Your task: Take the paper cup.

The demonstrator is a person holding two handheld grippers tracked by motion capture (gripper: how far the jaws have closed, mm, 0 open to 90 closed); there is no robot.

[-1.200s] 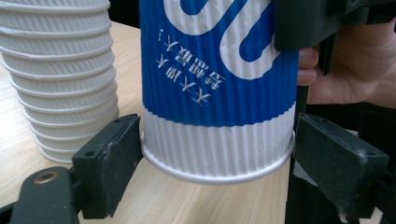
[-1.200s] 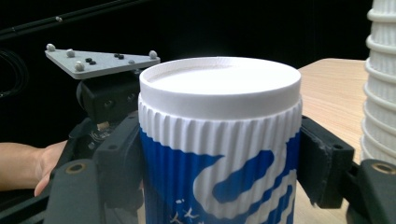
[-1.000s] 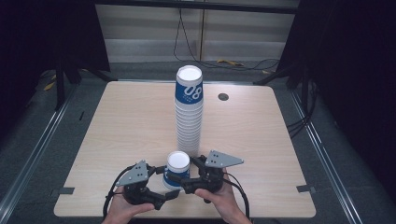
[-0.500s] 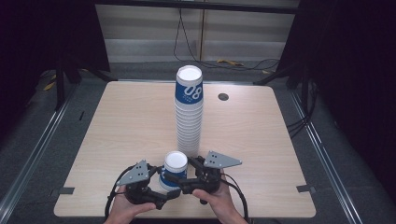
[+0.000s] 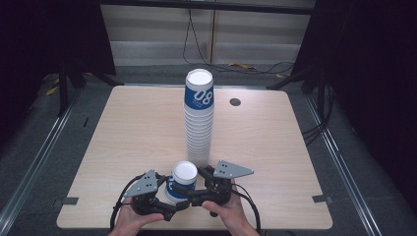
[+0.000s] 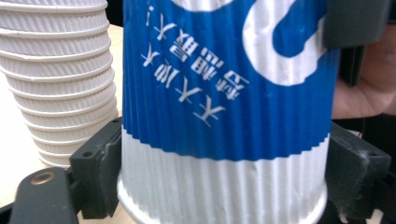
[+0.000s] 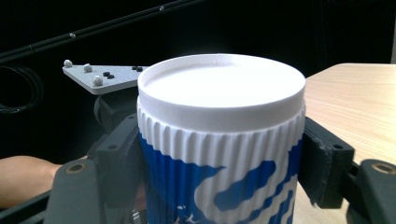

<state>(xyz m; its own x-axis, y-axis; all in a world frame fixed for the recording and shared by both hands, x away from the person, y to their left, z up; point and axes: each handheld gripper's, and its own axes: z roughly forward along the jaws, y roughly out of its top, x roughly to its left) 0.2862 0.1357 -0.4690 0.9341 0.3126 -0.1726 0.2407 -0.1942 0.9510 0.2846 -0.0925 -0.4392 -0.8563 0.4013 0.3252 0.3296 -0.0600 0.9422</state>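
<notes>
Here we see a blue and white paper cup (image 5: 181,182) standing upside down at the lower centre of the high view, near the table's (image 5: 123,137) front edge, its white base facing up. Both grippers clamp it. In the left gripper view, the left gripper (image 6: 224,186) has its jaws pressed against the cup's white ribbed band low in the frame. In the right gripper view, the right gripper (image 7: 219,158) squeezes the cup just beneath its white base, one jaw at each side. Just behind the cup, a tall stack of cups (image 5: 199,123) rises through the middle of the high view. A small dark disc (image 5: 235,102) lies on the table at upper right of the stack.
</notes>
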